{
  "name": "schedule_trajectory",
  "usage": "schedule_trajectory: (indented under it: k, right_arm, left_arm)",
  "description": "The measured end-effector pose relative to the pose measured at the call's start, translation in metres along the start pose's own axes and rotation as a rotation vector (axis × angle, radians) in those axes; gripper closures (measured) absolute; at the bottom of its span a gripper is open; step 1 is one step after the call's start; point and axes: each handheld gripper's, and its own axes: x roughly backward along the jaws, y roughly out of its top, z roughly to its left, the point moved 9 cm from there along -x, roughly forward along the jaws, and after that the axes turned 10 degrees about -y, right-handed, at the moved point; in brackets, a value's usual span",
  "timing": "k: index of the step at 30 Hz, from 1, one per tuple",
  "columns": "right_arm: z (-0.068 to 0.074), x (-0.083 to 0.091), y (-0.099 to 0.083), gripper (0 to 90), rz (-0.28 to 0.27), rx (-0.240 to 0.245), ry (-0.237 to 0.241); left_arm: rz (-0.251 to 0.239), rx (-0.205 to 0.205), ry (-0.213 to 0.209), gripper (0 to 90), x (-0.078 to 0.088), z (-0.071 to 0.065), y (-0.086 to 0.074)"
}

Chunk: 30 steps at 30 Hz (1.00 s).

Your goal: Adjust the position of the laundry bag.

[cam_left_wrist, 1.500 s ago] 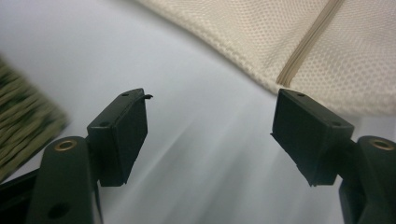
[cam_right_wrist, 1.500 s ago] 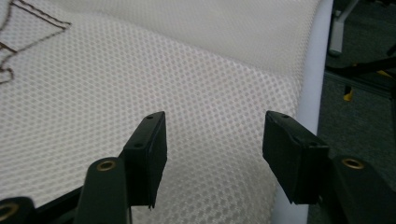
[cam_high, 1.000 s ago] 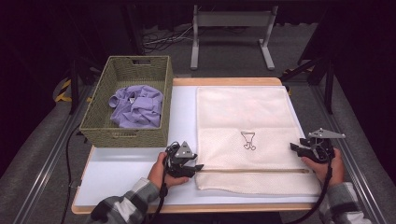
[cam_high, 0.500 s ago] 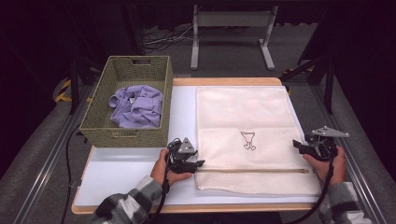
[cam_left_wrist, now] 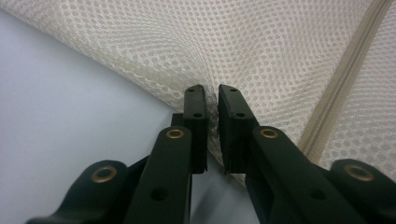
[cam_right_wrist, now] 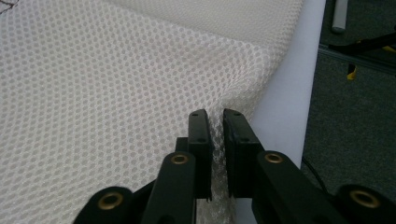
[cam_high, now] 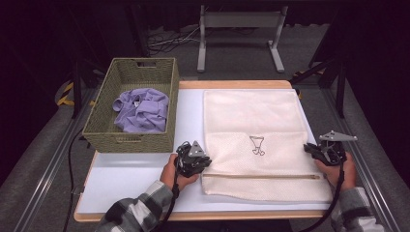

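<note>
A cream mesh laundry bag [cam_high: 251,121] with a small dark logo and a zipper [cam_high: 261,176] near its front lies flat on the white table [cam_high: 135,174]. My left gripper [cam_high: 205,162] is at the bag's left edge. In the left gripper view its jaws [cam_left_wrist: 211,91] have just been closing and pinch a fold of mesh [cam_left_wrist: 280,46], with the zipper [cam_left_wrist: 336,98] off to one side. My right gripper [cam_high: 309,149] is at the bag's right edge. Its jaws [cam_right_wrist: 215,115] have also just been closing and pinch the mesh [cam_right_wrist: 116,93] at the border.
A woven basket [cam_high: 96,125] holding a crumpled purple cloth [cam_high: 142,108] stands at the table's left. A metal stand [cam_high: 237,29] is on the floor behind. The table's right edge runs close beside the right gripper, with dark floor [cam_right_wrist: 355,116] beyond.
Both grippers have closed on the bag's side edges. The left hand has shifted slightly toward the bag; the right hand has stayed put.
</note>
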Motion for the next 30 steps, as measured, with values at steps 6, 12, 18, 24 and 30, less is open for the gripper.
schedule_trajectory:
  k: [6, 12, 18, 24, 30]
  right_arm:
    - [0.001, 0.0, 0.001, 86.0, -0.004, 0.006, 0.0]
    - [0.005, 0.0, 0.003, 86.2, -0.01, 0.024, 0.005]
    - [0.011, 0.0, 0.006, 86.3, -0.012, 0.037, 0.015]
    - [0.014, 0.0, 0.008, 86.3, -0.019, 0.037, 0.02]
    - [0.024, -0.002, 0.013, 86.2, -0.024, 0.059, 0.027]
  left_arm:
    - [0.004, -0.006, 0.002, 86.2, 0.001, 0.0, 0.0]
    - [0.009, -0.005, 0.012, 86.3, 0.005, 0.003, -0.002]
    - [0.008, 0.009, 0.012, 86.3, 0.008, 0.008, -0.004]
    - [0.015, 0.008, 0.023, 86.2, 0.012, 0.01, -0.006]
    - [0.016, 0.016, 0.041, 86.0, 0.021, 0.015, -0.013]
